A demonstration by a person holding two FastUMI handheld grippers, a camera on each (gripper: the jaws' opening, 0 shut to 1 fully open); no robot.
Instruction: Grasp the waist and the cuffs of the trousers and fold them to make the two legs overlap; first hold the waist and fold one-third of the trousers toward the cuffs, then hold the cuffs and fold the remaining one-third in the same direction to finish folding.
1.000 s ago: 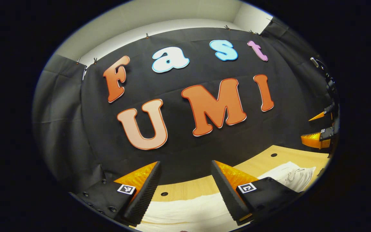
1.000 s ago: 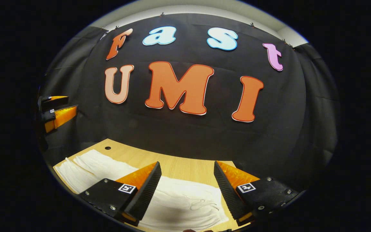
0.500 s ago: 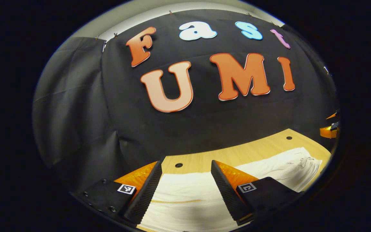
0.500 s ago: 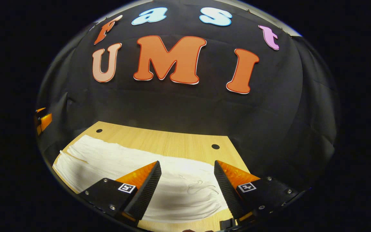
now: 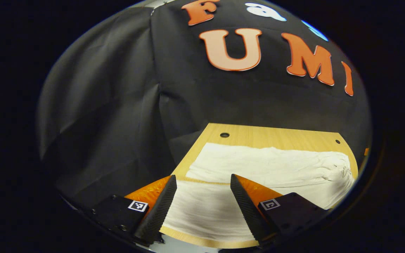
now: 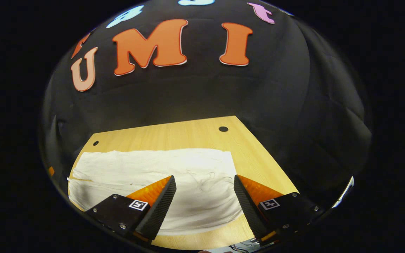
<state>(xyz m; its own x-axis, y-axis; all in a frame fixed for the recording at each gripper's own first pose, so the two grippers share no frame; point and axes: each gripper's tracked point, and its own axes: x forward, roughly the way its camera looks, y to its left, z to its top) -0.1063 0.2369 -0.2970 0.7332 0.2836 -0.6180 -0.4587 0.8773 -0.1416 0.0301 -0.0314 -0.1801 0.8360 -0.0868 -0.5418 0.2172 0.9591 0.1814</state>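
Left gripper (image 5: pixel 200 202): its two fingers stand spread apart with nothing between them, held above the near edge of the table (image 5: pixel 258 135). Each finger mount carries a small square black-and-white marker tag (image 5: pixel 138 206); the pattern is a code, not readable text. Seen through the gap between the fingers is the cuff end of the white trousers (image 5: pixel 258 168), and whether the fingertips touch the cloth cannot be told.

Right gripper (image 6: pixel 204 200): likewise released, fingers wide, empty, poised over the waist end of the trousers (image 6: pixel 153 168). Its mounts bear the same kind of square tag (image 6: pixel 269 203). Thin cord-like lines, possibly a drawstring (image 6: pixel 206 177), lie on the fabric between the fingers.

The trousers lie spread lengthwise across the light wooden table (image 6: pixel 174 135), flat, with the two legs side by side; a narrow strip of bare wood (image 5: pixel 202 180) shows between them in the left gripper view. The near leg lies close to the table's front edge. The waist end is gathered and wrinkled. No brand mark or label is legible on the garment.

Beyond the trousers, bare tabletop runs to the far edge, where small dark round holes (image 6: pixel 223 129) sit near the corners (image 5: pixel 224 135). Behind the table hangs the black cloth wall (image 6: pixel 188 95).
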